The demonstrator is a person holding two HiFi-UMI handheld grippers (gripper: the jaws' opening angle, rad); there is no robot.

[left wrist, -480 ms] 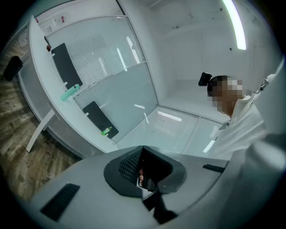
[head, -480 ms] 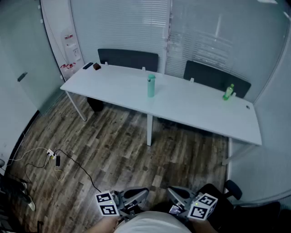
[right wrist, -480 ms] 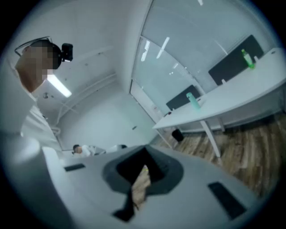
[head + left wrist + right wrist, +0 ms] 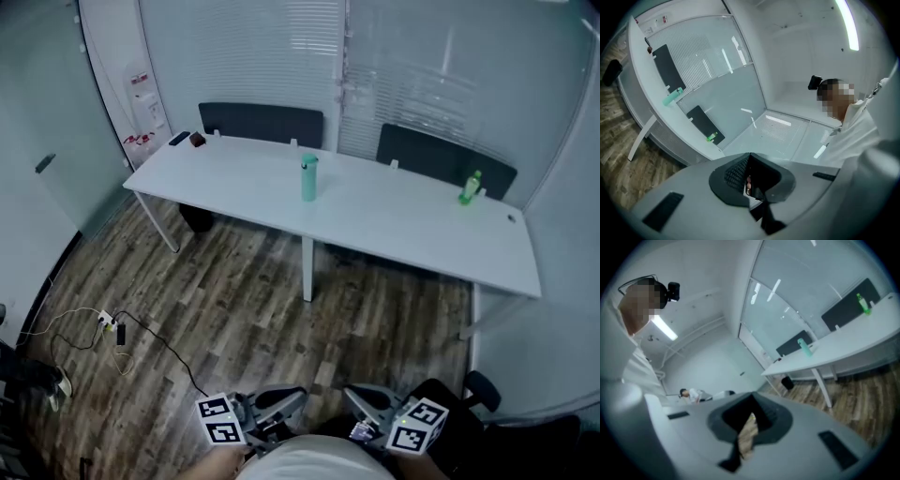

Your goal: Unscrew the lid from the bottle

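Grey jaws on your left gripper [image 4: 286,400] and right gripper [image 4: 361,400] are pressed together with nothing between them, both held low against your body. Well ahead, across the wood floor [image 4: 234,300], the teal bottle [image 4: 309,180] stands upright mid-way along the white table [image 4: 394,230], its lid [image 4: 309,160] on. A green bottle [image 4: 470,188] stands near the table's right end.

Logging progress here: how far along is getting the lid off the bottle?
Done: nothing; the teal bottle stands capped and untouched on the white table. In hand: nothing; the left gripper and right gripper are shut, close to the person, far from the table. Left: walk over, hold the bottle, unscrew the lid.
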